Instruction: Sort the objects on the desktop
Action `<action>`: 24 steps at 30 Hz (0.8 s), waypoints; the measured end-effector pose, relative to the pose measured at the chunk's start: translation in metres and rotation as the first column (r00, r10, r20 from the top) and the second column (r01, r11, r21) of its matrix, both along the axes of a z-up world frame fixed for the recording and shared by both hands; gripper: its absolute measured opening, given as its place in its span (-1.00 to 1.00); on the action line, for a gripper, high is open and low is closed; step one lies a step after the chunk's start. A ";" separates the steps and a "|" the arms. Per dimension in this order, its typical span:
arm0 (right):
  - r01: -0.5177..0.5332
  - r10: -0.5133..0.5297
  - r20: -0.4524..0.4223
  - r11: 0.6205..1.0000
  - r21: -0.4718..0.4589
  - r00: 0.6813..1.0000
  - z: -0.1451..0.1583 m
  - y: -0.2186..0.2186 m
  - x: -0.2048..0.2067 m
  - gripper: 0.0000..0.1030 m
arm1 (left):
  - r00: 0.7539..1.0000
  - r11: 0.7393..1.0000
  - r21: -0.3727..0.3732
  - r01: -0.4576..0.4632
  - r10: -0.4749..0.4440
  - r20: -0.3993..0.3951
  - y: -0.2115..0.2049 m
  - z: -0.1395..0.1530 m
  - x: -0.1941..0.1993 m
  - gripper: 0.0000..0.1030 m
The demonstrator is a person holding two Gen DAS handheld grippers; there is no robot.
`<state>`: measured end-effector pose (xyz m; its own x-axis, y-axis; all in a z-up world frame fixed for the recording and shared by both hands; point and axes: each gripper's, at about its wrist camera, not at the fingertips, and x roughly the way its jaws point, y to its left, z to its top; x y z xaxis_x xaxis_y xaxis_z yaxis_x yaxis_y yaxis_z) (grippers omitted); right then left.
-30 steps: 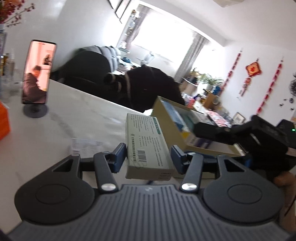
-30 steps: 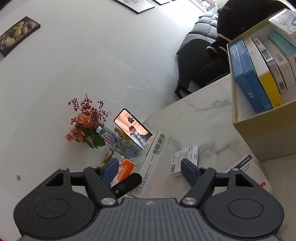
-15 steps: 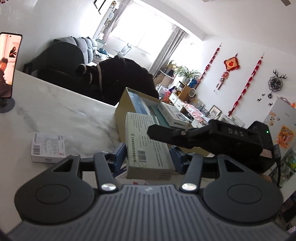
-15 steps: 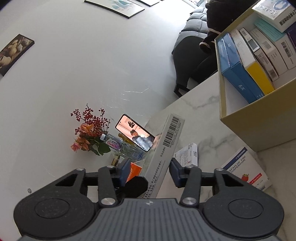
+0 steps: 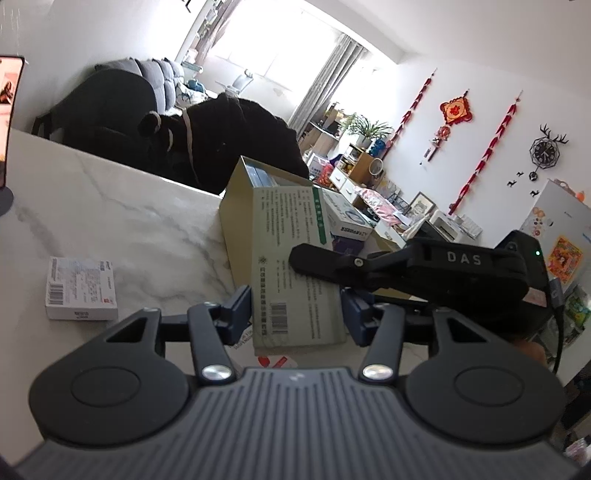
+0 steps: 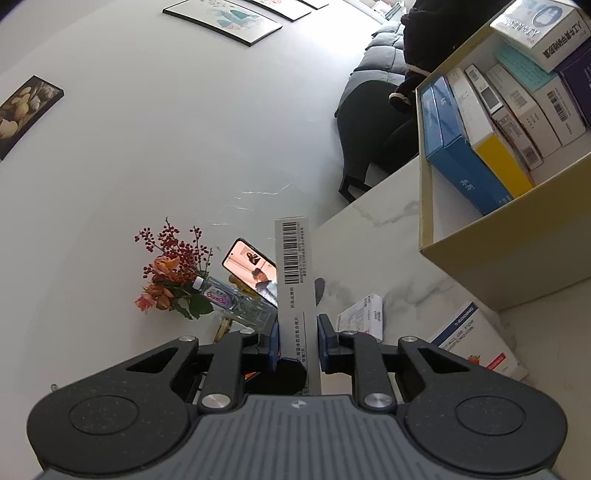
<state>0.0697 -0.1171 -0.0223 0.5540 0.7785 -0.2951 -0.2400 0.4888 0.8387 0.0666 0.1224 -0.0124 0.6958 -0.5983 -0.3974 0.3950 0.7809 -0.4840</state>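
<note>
Above marble desk (image 5: 110, 221) | left gripper (image 5: 297, 310) jaws grasp pale-green cardboard medicine box (image 5: 295, 266) | right gripper (image 6: 297, 343) jaws just closed, apparently clenching same box's narrow edge (image 6: 295, 266)

Packets (image 6: 480, 147) upright in carton (image 6: 509, 266)

A pale green medicine box (image 5: 295, 266), flat and printed with small text and a barcode, is held off the desk (image 5: 110, 214) between two pairs of fingers (image 5: 240, 306), its far end over the tan cardboard box (image 6: 509, 266). That cardboard box stands on the desk with packets upright inside: two blue, one yellow-ended, several white. A white mask box (image 6: 539, 26) lies on top of them. A small white box (image 5: 79, 282) lies flat on the marble, and a white-and-blue packet (image 6: 476, 343) lies beside the cardboard box.
</note>
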 end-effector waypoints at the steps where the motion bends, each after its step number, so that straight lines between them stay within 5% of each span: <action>1: 0.001 -0.001 -0.002 1.000 0.000 1.000 0.000 -0.001 0.000 -0.57 | 1.000 1.000 0.000 0.002 -0.002 -0.001 -0.001 -0.001 0.000 0.04; 9: 0.037 -0.037 -0.001 0.999 -0.033 0.999 0.002 -0.014 0.007 -0.57 | 0.999 0.999 0.028 0.033 -0.033 -0.001 -0.009 -0.003 0.001 0.25; 24: 0.219 -0.219 0.019 0.965 -0.144 0.976 0.014 -0.077 0.048 -0.57 | 0.999 0.999 0.046 0.013 -0.011 -0.048 -0.002 -0.011 0.011 0.29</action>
<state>0.1175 -0.1940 -0.0083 0.7072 0.5874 -0.3934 -0.1158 0.6452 0.7552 0.0772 0.1208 -0.0234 0.6685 -0.5867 -0.4570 0.3819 0.7981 -0.4660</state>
